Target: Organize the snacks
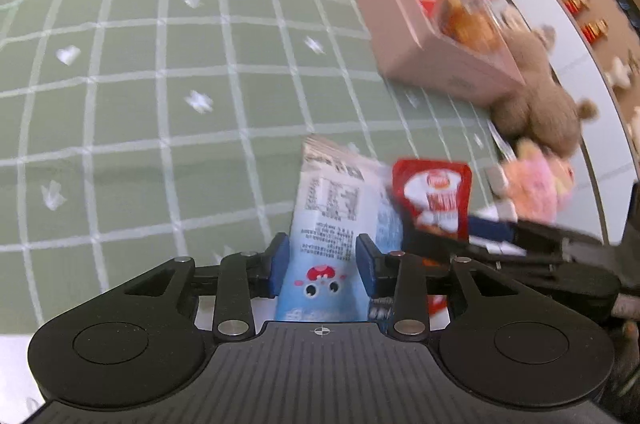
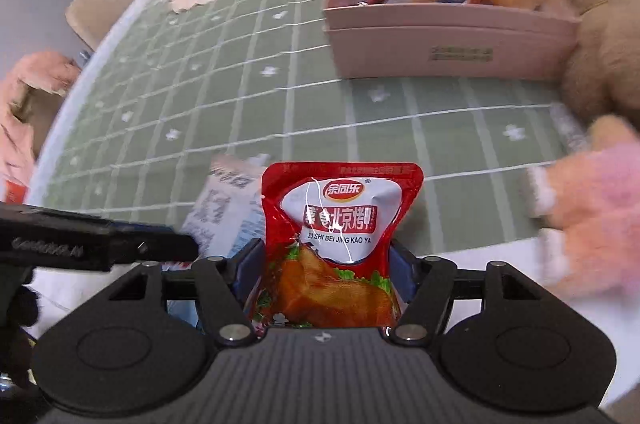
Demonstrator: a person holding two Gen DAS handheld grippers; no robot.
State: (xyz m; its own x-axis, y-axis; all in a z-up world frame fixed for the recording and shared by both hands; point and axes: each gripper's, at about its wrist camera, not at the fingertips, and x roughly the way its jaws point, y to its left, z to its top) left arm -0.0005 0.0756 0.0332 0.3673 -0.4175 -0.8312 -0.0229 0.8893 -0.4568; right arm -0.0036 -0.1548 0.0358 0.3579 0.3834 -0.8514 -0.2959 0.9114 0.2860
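left gripper (image 1: 323, 258): clamped on blue-white packet (image 1: 340, 208), raised for carrying.
right gripper (image 2: 326, 264): pinching red pouch (image 2: 340, 236), likewise.
pink box (image 2: 440, 44): apparent destination, already holding snacks.

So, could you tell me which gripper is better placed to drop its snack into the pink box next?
Right, probably: the right gripper, holding the red packet, faces the pink box nearly head-on.

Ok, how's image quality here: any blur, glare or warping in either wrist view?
Left wrist: motion blur smears the box and teddy; the blue packet in the left tool is softer, print hardly legible. Right wrist: red packet sharp, with glare streaks; edges blurred. Both: fisheye bends the cloth grid.
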